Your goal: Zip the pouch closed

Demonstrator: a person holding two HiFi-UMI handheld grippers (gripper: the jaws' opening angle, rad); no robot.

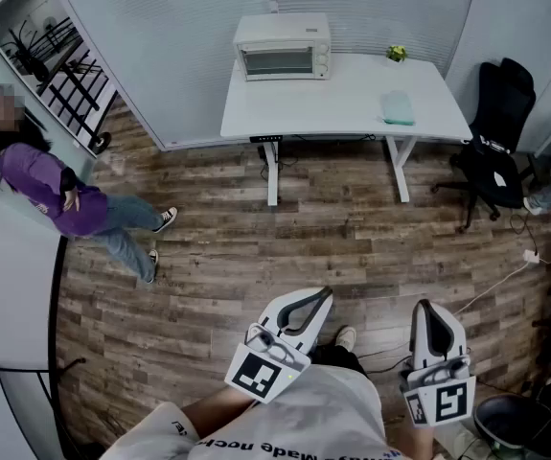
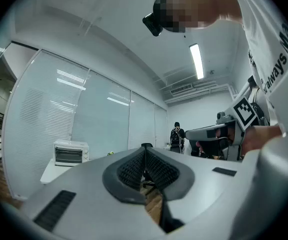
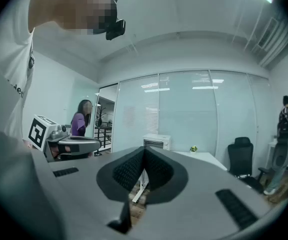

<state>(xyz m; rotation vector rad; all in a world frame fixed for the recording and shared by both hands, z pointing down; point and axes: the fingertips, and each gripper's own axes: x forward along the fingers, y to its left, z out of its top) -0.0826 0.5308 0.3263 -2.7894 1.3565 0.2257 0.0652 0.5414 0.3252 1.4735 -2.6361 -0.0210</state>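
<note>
Room: wood floor (image 1: pixel 304 247) | far: white table (image 1: pixel 352 103) bearing toaster oven (image 1: pixel 282 46) left, teal pouch (image 1: pixel 399 108) right | black chair (image 1: pixel 495 132) far right | left gripper (image 1: pixel 326 294), right gripper (image 1: pixel 424 306): near, jaws together, empty

I saw a white desk (image 1: pixel 352 103) carrying a white toaster oven (image 1: pixel 283 46), a pale teal pouch (image 1: pixel 398 109) and a small yellow-green object (image 1: pixel 396 54). The floor (image 1: pixel 256 257) showed brown wood-grain planks, and the chair (image 1: pixel 497 147) was black. The left gripper (image 1: pixel 325 295) and right gripper (image 1: pixel 424 307) were pale grey, with black pads and black-and-white square markers. The bystander (image 1: pixel 50 185) wore purple with blue jeans.
</note>
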